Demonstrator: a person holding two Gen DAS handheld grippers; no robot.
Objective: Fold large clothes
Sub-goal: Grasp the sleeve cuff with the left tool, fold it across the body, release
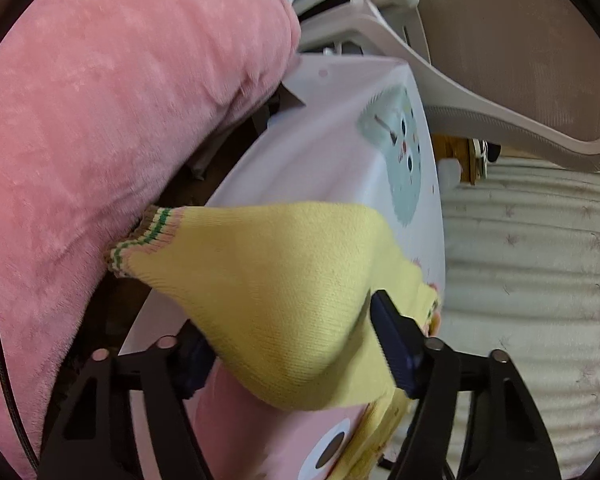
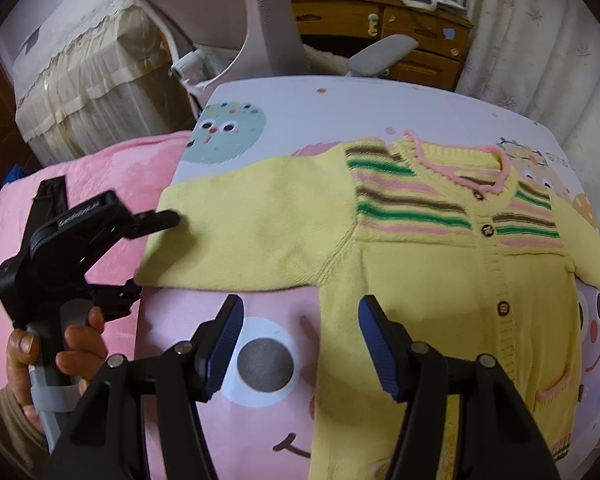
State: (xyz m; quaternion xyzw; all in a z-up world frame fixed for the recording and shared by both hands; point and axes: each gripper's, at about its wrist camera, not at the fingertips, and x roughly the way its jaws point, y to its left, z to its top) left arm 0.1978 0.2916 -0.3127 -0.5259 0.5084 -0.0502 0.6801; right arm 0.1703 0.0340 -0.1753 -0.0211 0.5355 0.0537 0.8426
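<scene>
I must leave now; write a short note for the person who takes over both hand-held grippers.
Left hand-held gripper: at the sleeve of the yellow cardigan, jaws around the knit; a firm grip is not clear.
Right hand-held gripper: open, holds nothing, above the cardigan's lower edge.
Cardigan lies flat, buttoned, on the cartoon-print board.
Done: spread out. Left: fold sleeves, then body.

A home bedroom: wooden desk [image 2: 384, 20], curtain [image 2: 532, 40], pink cushion [image 1: 120, 120]

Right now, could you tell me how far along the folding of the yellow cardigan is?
Done: the cardigan lies spread flat and buttoned on the cartoon-print table. In hand: the left gripper has the sleeve between its fingers, sleeve not yet folded in. The right gripper hangs open over the hem side. Left: every fold.
</scene>
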